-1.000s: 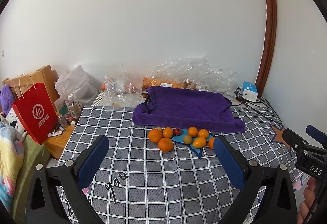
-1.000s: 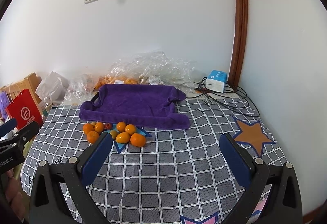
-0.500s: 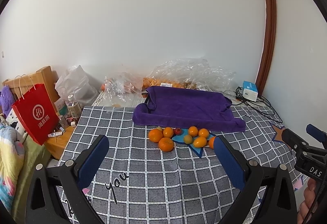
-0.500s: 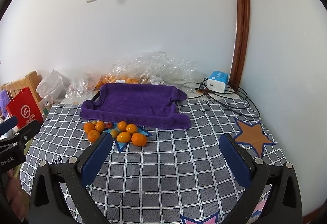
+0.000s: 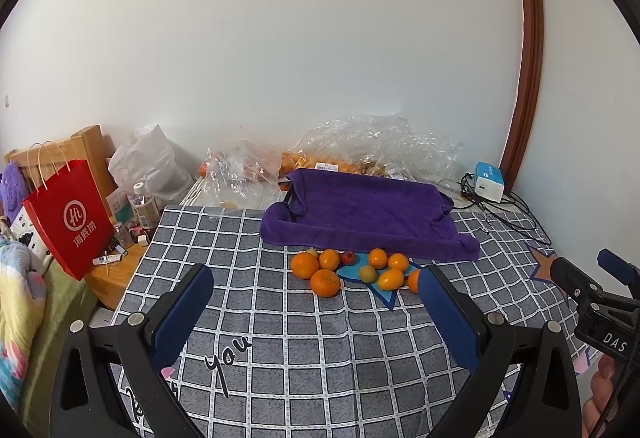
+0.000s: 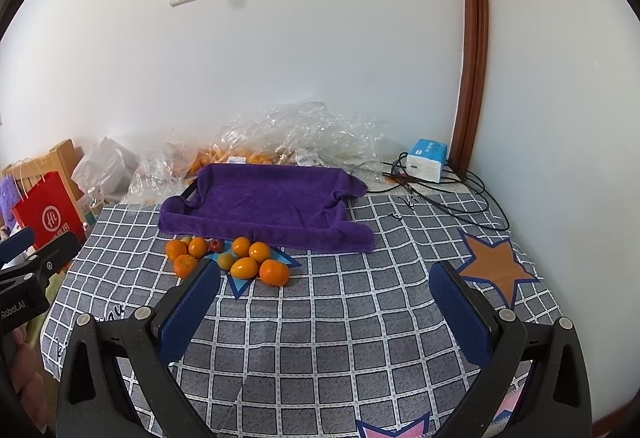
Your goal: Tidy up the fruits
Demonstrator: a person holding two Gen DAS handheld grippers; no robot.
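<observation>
Both grippers spread wide and holding nothing above the checked cloth, fruit waiting by the purple towel.

The left gripper [image 5: 314, 302] hangs over the grey checked tablecloth [image 5: 320, 358], blue pads wide apart, nothing between them; the right gripper [image 6: 324, 294] matches it, released and bare, and its black frame shows at the right edge of the left wrist view. Ahead sits the cluster of fruits [image 5: 352, 270], just in front of the purple towel [image 5: 368, 214] draped over a tray: several oranges, one small red fruit [image 5: 348, 257] and a pale yellow-green one [image 5: 367, 273], partly lying on a blue star [image 5: 384, 292] printed on the cloth. From the right wrist view the same cluster [image 6: 228, 258] lies left of centre, one orange [image 6: 274, 272] nearest. Behind the towel, crumpled clear plastic bags [image 6: 296, 138] lie against the wall, a red paper bag [image 5: 68, 214] far left.
</observation>
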